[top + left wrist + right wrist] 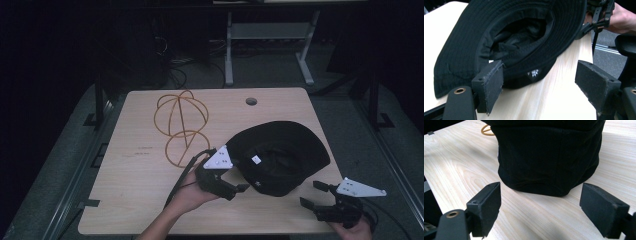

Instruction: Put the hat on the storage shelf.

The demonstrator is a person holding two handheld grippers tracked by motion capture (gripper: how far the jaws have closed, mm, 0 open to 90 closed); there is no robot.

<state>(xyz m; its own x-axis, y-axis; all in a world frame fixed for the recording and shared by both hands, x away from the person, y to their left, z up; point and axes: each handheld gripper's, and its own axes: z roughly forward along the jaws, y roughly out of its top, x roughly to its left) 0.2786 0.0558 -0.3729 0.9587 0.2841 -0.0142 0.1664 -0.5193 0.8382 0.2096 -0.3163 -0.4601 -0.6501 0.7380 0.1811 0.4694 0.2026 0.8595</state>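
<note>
A black bucket hat [280, 152] rests crown down on the wooden table [135, 195], its opening facing up and a white label showing inside. My left gripper [236, 191] is at the hat's near left side and stands open. In the left gripper view its left pad [490, 85] touches the hat [524, 42] at the brim, while the right pad is well clear over bare wood. My right gripper [312, 194] is open at the table's front right corner. In the right gripper view the hat's crown [549, 157] sits just ahead of the open jaws.
A golden wire hat stand [180, 125] lies on the table to the left of the hat, and a loop of it [486, 130] peeks out in the right gripper view. A cable hole [251, 101] is near the far edge. A grey desk frame [270, 45] stands beyond.
</note>
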